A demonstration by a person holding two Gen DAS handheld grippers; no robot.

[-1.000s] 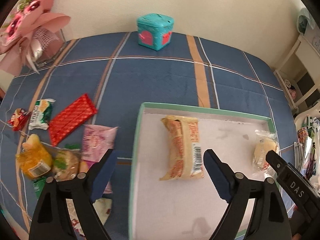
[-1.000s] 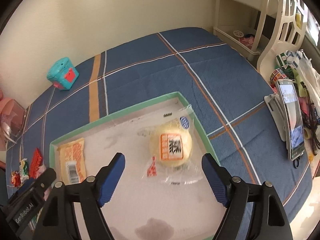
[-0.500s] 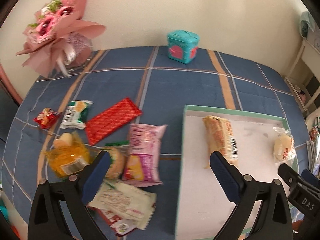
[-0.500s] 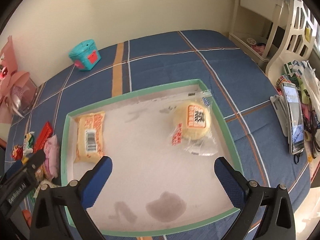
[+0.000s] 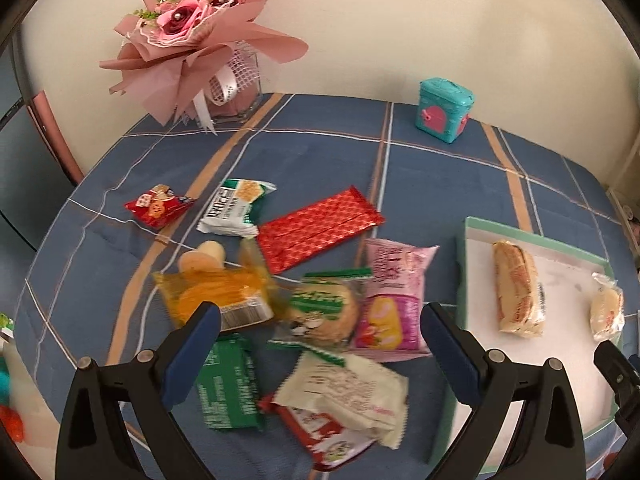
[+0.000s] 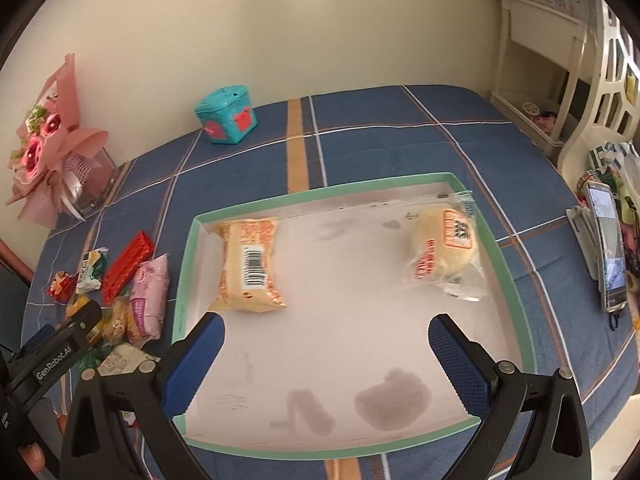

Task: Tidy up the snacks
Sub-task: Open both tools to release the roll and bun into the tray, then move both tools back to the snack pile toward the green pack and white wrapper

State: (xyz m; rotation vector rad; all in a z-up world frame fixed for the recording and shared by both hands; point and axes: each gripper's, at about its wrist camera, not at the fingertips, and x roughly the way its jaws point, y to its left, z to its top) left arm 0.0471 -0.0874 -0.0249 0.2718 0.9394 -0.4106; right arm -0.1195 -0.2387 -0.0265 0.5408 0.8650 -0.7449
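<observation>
My left gripper (image 5: 320, 340) hangs open over a loose pile of snacks on the blue cloth: a round green-and-white cookie pack (image 5: 324, 310), a pink pack (image 5: 394, 300), a yellow pack (image 5: 218, 296), a green pack (image 5: 228, 380) and a white pack (image 5: 348, 392). Nothing is between its fingers. A flat red pack (image 5: 316, 228) lies further back. My right gripper (image 6: 326, 344) stands open and empty above the green-rimmed white tray (image 6: 340, 300). In the tray lie a bread pack (image 6: 250, 264) at the left and a wrapped bun (image 6: 448, 248) at the far right.
A teal box (image 5: 444, 110) and a pink bouquet (image 5: 192, 40) stand at the back by the wall. Right of the table are a phone (image 6: 608, 252) and white furniture (image 6: 600, 80). The left gripper's body (image 6: 60, 352) shows at the left of the right wrist view.
Both grippers opened wider. The left one swung left from the bread pack in the tray to the snack pile. The right one drew back from the bun, which lies further off.
</observation>
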